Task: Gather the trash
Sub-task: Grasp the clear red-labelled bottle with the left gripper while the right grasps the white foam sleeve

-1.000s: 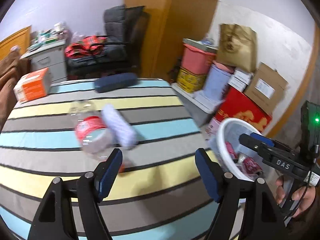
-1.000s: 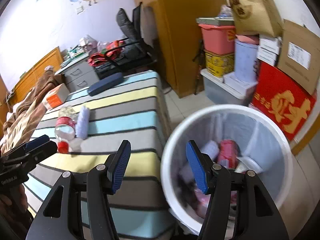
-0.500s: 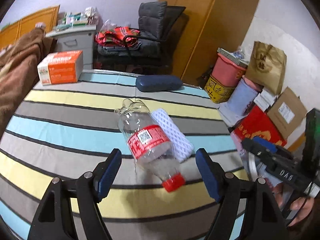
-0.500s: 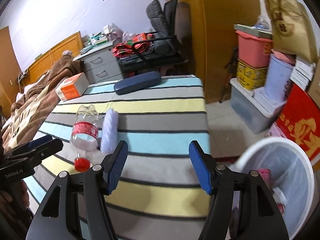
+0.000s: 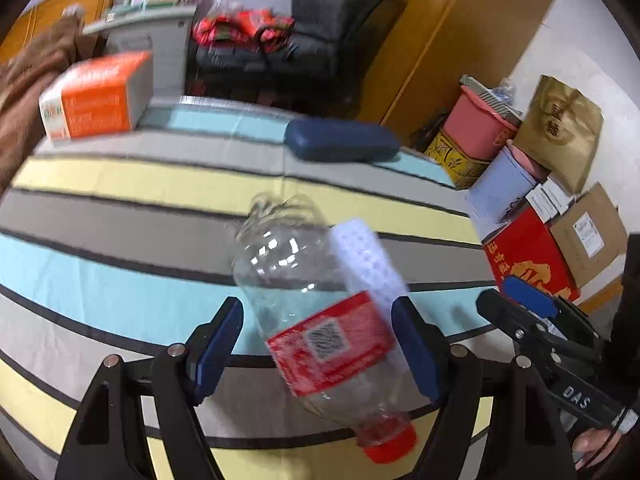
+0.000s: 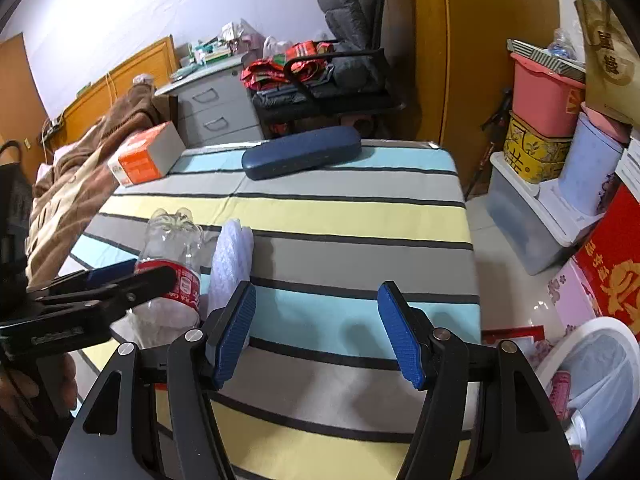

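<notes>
A clear plastic bottle (image 5: 316, 320) with a red label and red cap lies on the striped tablecloth (image 5: 120, 216), and it also shows in the right wrist view (image 6: 172, 240). A white foam mesh sleeve (image 5: 368, 256) rests against its right side. My left gripper (image 5: 316, 346) is open and straddles the bottle's labelled middle; its pads do not visibly press on it. My right gripper (image 6: 316, 334) is open and empty over the cloth, its left finger just beside the foam sleeve (image 6: 232, 256). The white trash bin (image 6: 592, 322) stands on the floor at the lower right.
A dark blue case (image 6: 300, 152) and an orange box (image 6: 140, 156) lie at the table's far side. A brown blanket (image 6: 80, 176) sits to the left. Stacked boxes and tubs (image 6: 540, 128) crowd the floor on the right, beyond the table edge.
My left gripper has closed in on the bottle, which now lies between its fingers. My right gripper has swung left from above the trash bin to over the table beside the foam sleeve.
</notes>
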Motion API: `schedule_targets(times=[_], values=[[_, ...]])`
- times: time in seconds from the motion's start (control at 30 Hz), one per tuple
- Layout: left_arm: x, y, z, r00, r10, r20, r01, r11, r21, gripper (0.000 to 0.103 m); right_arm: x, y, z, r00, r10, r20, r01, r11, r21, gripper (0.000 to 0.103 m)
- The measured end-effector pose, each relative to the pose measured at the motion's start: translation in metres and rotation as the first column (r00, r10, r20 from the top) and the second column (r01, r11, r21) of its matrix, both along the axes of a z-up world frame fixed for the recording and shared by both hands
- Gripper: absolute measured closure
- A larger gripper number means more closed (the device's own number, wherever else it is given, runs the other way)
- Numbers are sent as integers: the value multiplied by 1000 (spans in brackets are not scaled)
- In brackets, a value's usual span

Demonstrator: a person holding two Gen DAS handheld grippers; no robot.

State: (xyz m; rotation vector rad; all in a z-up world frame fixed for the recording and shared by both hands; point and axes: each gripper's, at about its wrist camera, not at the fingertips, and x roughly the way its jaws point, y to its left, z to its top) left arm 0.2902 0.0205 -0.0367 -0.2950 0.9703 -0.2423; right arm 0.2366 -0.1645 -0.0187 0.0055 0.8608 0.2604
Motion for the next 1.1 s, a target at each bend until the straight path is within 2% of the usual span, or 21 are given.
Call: schedule_targets(times=[0.07, 0.2, 0.3, 0.43, 0.53, 0.63, 0.7, 0.73, 0.8, 0.87, 0.9, 1.0, 1.1], values=[[1, 8, -3, 1000, 6, -9, -6, 999, -40, 24, 1, 4, -1, 1000, 15, -7, -15, 1000, -2, 38], [3, 18, -6, 1000, -17, -19, 16, 998, -65, 28, 6, 14, -1, 999, 35, -19, -35, 999, -2, 38], [4, 23, -3, 1000, -12, -6, 12, 1000, -5, 29, 11, 23, -2, 998, 57, -29, -57, 998, 0, 38], [6, 41, -4, 1000, -1, -16, 1, 1000, -21, 29, 17, 35, -6, 994, 102, -50, -102, 995, -5, 38], [7, 48, 0, 1000, 12, 6, -12, 1000, 28, 29, 23, 48, -14, 988, 137, -77, -139, 990, -27, 38], [13, 61, -3, 1000, 18, -20, -19, 998, -61, 28, 28, 56, -22, 983, 149, -111, -154, 987, -36, 38], [17, 65, -6, 999, 34, -31, -37, 997, -73, 28, 29, 60, -26, 978, 168, -123, -173, 984, -31, 39], [20, 65, -7, 999, 41, -35, -43, 997, -63, 27, 29, 61, -26, 978, 168, -121, -173, 984, -34, 42], [22, 63, -9, 999, 39, -34, -41, 997, -66, 26, 30, 62, -28, 980, 159, -118, -166, 985, -48, 61], [25, 60, -12, 998, 43, -45, -45, 997, -57, 26, 32, 60, -30, 978, 160, -134, -166, 985, -36, 66], [26, 58, -13, 998, 41, -44, -44, 997, -56, 26, 32, 59, -30, 977, 162, -135, -168, 985, -29, 74], [29, 56, -17, 997, 42, -59, -46, 996, -74, 26, 31, 56, -31, 979, 160, -130, -163, 986, -17, 76], [28, 52, -16, 998, 37, -44, -40, 997, -59, 30, 31, 54, -30, 983, 146, -114, -147, 989, -4, 78]])
